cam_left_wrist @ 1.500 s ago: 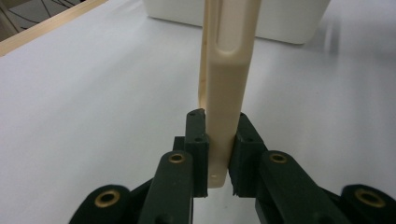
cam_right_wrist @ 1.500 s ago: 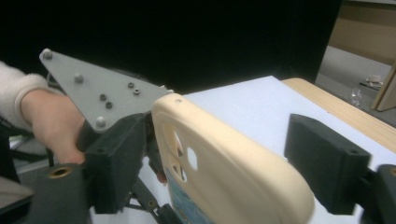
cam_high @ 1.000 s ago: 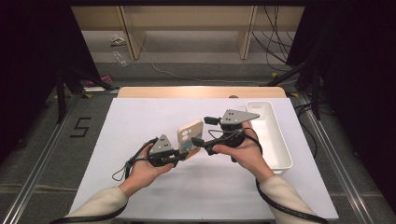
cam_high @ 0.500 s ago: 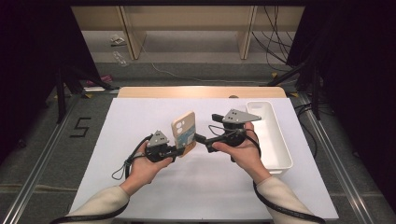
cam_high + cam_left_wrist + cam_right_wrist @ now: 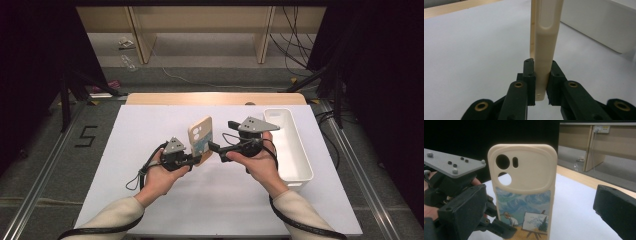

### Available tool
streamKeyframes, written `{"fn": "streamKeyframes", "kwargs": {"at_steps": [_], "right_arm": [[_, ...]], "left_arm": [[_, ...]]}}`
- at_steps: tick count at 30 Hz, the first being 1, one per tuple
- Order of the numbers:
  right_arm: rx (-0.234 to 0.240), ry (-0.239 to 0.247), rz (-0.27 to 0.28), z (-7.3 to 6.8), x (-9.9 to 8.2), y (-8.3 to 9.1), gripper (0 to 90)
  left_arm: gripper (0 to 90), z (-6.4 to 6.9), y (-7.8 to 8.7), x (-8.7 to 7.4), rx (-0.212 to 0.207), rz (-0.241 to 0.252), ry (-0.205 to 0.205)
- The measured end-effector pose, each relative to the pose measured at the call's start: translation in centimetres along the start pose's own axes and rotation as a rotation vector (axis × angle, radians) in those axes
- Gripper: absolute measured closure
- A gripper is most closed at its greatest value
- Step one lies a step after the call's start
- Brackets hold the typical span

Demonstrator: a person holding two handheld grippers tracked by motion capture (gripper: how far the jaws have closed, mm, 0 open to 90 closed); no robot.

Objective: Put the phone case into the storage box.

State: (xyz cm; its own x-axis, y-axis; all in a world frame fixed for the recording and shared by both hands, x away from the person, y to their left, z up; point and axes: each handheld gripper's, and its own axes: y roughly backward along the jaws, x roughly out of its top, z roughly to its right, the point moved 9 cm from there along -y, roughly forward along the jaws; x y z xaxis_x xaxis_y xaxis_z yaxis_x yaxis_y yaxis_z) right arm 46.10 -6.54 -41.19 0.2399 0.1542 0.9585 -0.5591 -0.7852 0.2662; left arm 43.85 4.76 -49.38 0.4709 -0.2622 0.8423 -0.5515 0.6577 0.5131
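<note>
Moved: phone case (image 5: 200, 140) tipped upright from leaning; right gripper (image 5: 216, 149) fingers just opened off it.
Left gripper (image 5: 192, 160): fingers clamp case's lower edge.
Place: above worktop (image 5: 150, 125), beside tray (image 5: 292, 150).

A white table (image 5: 150, 125) carries a white bin (image 5: 290, 145) at its right.

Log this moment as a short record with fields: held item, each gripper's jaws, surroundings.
held item: cream phone case with a painted picture, upright above the table
left gripper: jaws shut on the case's lower edge
right gripper: jaws open, have just been opening, beside the case, nothing between them
surroundings: white mat; white tray at the right
</note>
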Motion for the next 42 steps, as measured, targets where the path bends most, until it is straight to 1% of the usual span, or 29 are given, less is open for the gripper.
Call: {"fn": "streamKeyframes", "kwargs": {"at_steps": [5, 10, 18, 25, 32, 42], "right_arm": [[-0.017, -0.004, 0.015, 0.1, 0.3, 0.1, 0.3], [-0.026, -0.004, 0.017, 0.1, 0.4, 0.1, 0.3], [-0.042, -0.004, 0.025, 0.3, 0.6, 0.2, 0.2], [-0.046, -0.005, 0.033, 0.1, 0.8, 0.3, 0.2], [-0.048, -0.009, 0.037, -0.1, 0.8, 0.2, 0.1], [-0.058, -0.007, 0.041, -0.1, 0.9, 0.1, 0.1]], "left_arm": [[79.5, 0.2, -0.3, 0.1, 0.004, -0.006, 0.006], [79.5, 0.5, -0.6, 0.3, 0.005, -0.008, 0.003], [79.4, 0.9, -1.0, 0.5, -0.005, -0.004, -0.004], [79.5, 1.2, -1.1, 0.7, -0.007, -0.003, -0.009], [79.5, 1.6, -1.3, 0.8, -0.013, -0.003, -0.006], [79.5, 2.3, -1.7, 0.8, -0.025, -0.007, -0.015]]}}
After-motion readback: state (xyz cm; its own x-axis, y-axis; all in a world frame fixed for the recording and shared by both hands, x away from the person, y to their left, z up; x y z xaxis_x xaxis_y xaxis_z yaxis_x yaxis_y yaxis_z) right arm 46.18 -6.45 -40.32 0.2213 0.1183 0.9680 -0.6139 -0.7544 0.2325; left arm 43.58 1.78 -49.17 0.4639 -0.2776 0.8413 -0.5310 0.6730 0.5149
